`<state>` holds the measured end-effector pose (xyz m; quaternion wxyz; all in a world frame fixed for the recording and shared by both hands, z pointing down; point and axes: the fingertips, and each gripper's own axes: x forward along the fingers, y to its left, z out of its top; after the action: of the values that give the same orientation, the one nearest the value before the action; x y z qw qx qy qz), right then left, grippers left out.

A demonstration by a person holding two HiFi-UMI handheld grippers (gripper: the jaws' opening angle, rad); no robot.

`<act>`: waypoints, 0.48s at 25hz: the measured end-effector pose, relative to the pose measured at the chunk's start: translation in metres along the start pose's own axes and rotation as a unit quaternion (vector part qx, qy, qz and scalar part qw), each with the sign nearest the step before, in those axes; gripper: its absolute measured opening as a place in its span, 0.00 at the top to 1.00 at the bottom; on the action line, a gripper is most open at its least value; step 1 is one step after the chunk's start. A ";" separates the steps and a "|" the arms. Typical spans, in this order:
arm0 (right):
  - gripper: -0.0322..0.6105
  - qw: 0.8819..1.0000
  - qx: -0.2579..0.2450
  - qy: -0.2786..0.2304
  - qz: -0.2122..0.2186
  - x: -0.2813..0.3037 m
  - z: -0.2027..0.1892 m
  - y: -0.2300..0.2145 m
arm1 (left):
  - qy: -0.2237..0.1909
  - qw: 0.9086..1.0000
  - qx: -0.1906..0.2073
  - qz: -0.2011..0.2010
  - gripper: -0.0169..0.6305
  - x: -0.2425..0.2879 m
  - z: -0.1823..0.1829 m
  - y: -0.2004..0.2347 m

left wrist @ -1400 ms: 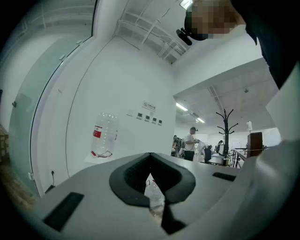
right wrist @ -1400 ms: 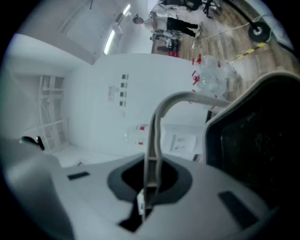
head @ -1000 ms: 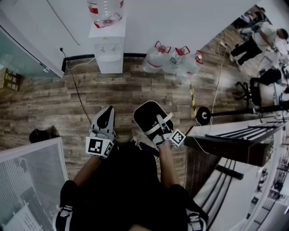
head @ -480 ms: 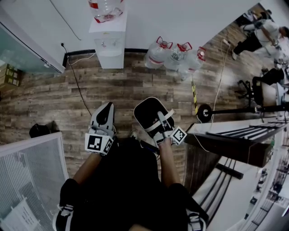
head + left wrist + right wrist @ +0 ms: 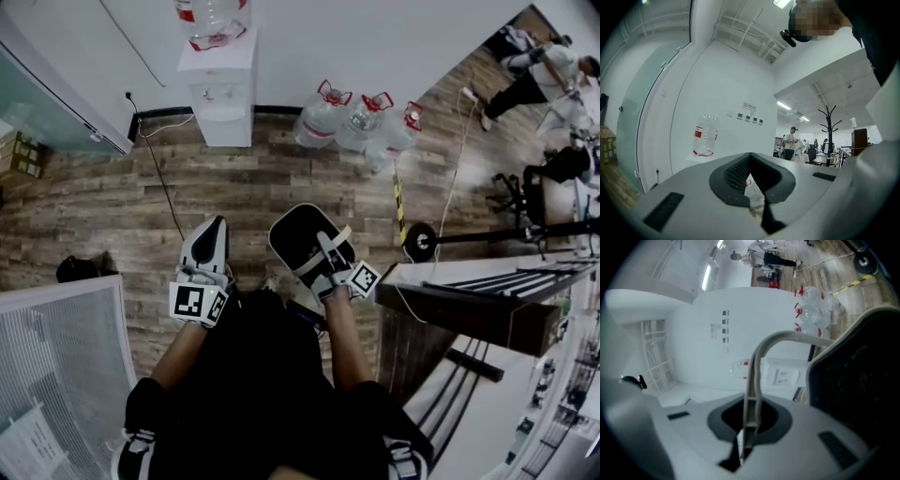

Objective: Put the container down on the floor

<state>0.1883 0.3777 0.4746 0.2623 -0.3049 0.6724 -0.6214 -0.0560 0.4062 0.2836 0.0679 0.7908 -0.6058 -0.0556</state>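
Head view, looking steeply down. The container [image 5: 295,234], dark inside with a pale rim, sits at the centre of the frame, carried above the wooden floor [image 5: 281,178] and not resting on it. The right hand-held gripper [image 5: 326,246] is clamped on the container's pale bail handle [image 5: 330,251]. In the right gripper view the handle [image 5: 754,376] runs straight down between the closed jaws of that hand-held gripper [image 5: 749,427], and the container's dark body [image 5: 862,380] fills the right of the frame. The left hand-held gripper [image 5: 216,230], just left of the container and apart from it, has its jaws together with nothing gripped; its own view shows the dark pads [image 5: 736,171] meeting at the tips. At upper centre, a white water dispenser [image 5: 223,98] stands against the wall, with spare water jugs [image 5: 361,122] to its right.
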 end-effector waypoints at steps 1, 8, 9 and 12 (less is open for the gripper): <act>0.90 1.000 0.004 0.003 -0.004 0.000 0.002 -0.001 | 0.002 1.000 -0.001 0.001 0.94 0.000 -0.002 -0.004; 0.90 1.000 0.013 -0.004 -0.020 -0.008 0.028 -0.010 | 0.002 1.000 0.005 -0.009 0.94 0.016 -0.002 -0.020; 0.90 1.000 0.012 -0.006 -0.019 -0.007 0.031 -0.010 | 0.002 1.000 0.003 -0.007 0.94 0.019 -0.001 -0.019; 0.90 1.000 0.006 -0.011 -0.025 -0.005 0.043 -0.014 | 0.005 1.000 0.001 -0.007 0.94 0.030 -0.003 -0.015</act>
<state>0.2239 0.3519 0.4850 0.2564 -0.3268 0.6577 -0.6284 -0.0338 0.3815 0.2842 0.0695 0.7953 -0.6001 -0.0517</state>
